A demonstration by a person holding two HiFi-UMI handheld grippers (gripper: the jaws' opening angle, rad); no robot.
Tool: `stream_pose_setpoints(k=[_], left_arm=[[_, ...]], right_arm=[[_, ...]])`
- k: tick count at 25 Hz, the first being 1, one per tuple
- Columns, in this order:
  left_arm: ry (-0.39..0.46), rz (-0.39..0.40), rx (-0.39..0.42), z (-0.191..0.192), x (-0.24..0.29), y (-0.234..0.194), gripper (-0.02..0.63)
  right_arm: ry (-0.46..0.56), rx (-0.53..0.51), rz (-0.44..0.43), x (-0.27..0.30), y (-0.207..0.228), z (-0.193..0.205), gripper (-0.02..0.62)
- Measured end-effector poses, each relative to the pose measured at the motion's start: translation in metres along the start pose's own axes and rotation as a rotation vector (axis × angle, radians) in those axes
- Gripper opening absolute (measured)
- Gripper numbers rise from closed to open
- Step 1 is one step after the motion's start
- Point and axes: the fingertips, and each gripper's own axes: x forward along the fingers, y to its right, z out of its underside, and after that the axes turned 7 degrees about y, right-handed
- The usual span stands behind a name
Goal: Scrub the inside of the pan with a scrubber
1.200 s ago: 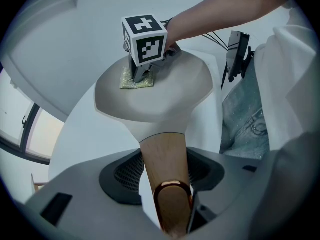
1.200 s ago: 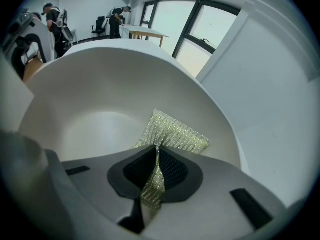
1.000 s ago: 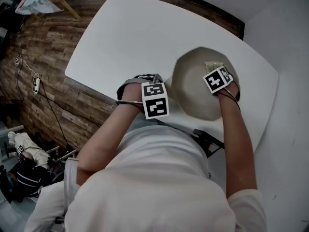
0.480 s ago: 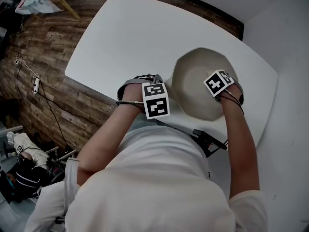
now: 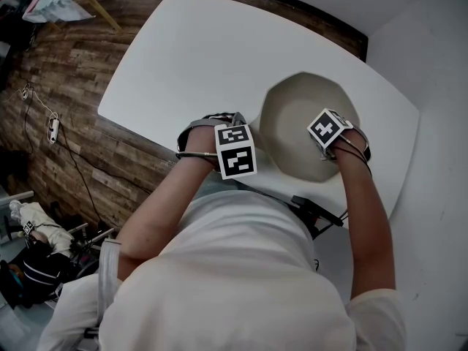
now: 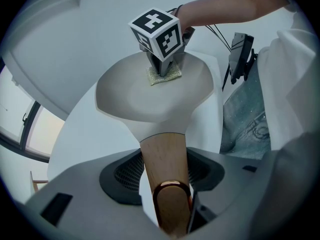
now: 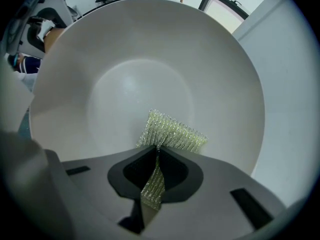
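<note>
An off-white pan (image 5: 289, 119) sits on the white table, its light wooden handle (image 6: 164, 159) pointing toward me. My left gripper (image 6: 166, 180) is shut on that handle, the pads pressing it from both sides. Over the pan's right near part, my right gripper (image 5: 329, 136) points straight down into the pan. It is shut on a pale green mesh scrubber (image 7: 172, 134), whose lower edge lies against the pan's inner wall (image 7: 135, 84). From the left gripper view the scrubber (image 6: 164, 75) shows flat under the right gripper's marker cube (image 6: 156, 31). The head view hides the scrubber under the cube.
The white table (image 5: 197, 57) reaches far to the left and back of the pan. Its near edge runs just under my left hand, with wooden floor (image 5: 66, 108) and cables below. A black device (image 5: 316, 212) hangs at my waist.
My right gripper has slid with the scrubber from the pan's far side toward the near rim, and the scrubber is now hidden under the cube. The left gripper and pan have stayed put.
</note>
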Motion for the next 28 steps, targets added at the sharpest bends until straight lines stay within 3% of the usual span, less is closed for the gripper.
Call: stream_pose_setpoints(k=[5, 14, 28], left_arm=[[0.009, -0.005, -0.004, 0.000, -0.001, -0.002, 0.242], [0.018, -0.020, 0.008, 0.001, 0.002, -0.006, 0.242], [0.096, -0.071, 0.049, -0.002, 0.000, -0.005, 0.242]], right_arm=[[-0.050, 0.048, -0.089, -0.006, -0.021, 0.013, 0.037], [-0.027, 0.085, -0.268, -0.007, -0.056, 0.012, 0.037], [0.207, 0.238, -0.567, -0.020, -0.107, -0.014, 0.037]])
